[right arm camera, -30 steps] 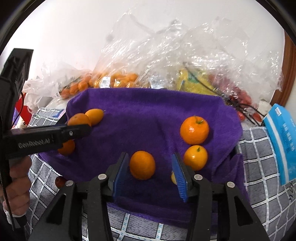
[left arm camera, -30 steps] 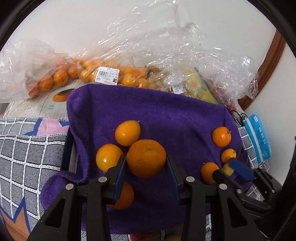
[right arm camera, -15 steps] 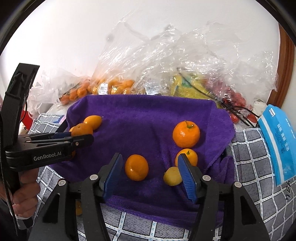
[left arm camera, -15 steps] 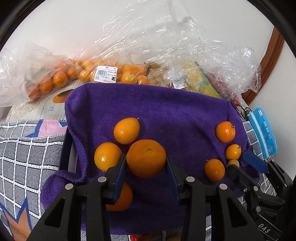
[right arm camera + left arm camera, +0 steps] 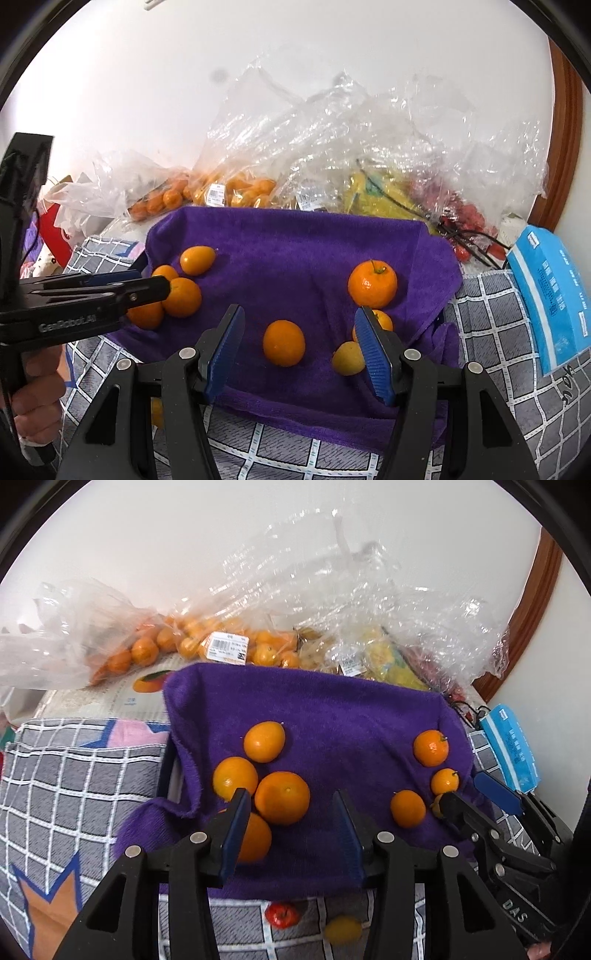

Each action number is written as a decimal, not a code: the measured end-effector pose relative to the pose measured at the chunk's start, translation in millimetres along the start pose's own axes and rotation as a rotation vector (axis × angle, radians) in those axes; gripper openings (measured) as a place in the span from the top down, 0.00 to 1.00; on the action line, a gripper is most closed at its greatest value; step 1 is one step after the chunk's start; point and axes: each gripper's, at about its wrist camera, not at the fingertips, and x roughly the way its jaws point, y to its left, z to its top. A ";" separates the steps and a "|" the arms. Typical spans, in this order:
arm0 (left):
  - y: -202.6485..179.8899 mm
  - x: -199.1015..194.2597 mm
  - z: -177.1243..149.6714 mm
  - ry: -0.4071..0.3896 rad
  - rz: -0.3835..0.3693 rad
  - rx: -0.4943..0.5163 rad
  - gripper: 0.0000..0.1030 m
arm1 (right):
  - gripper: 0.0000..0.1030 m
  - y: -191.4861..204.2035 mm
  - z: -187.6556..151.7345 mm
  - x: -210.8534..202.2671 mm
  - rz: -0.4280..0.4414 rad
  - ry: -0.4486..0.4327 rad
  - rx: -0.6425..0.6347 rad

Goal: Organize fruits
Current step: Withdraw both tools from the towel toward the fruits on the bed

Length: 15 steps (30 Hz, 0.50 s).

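My left gripper (image 5: 291, 829) jaws are opening off the big orange (image 5: 282, 797) on the purple towel (image 5: 332, 716); it's piled against neighbours and could roll. My right gripper (image 5: 301, 349) gapes, empty.

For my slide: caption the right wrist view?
Open right hand-held gripper hovers over oranges on a purple towel.

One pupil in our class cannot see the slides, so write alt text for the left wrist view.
The left tongs are opening over a purple towel, and no pad touches the big orange between them. Three more oranges cluster by it, and smaller ones lie to the right near the right tongs. Clear fruit bags are piled behind.
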 end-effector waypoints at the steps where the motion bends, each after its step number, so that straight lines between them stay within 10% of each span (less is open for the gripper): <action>1: 0.8 -4.1 -1.2 -0.004 0.001 -0.001 0.57 | 0.40 0.3 0.6 -2.6 0.000 -0.010 0.003; 15: 15.0 -70.4 -40.4 -0.078 0.012 -0.028 0.57 | 0.40 24.3 12.1 -48.2 -0.019 -0.106 0.006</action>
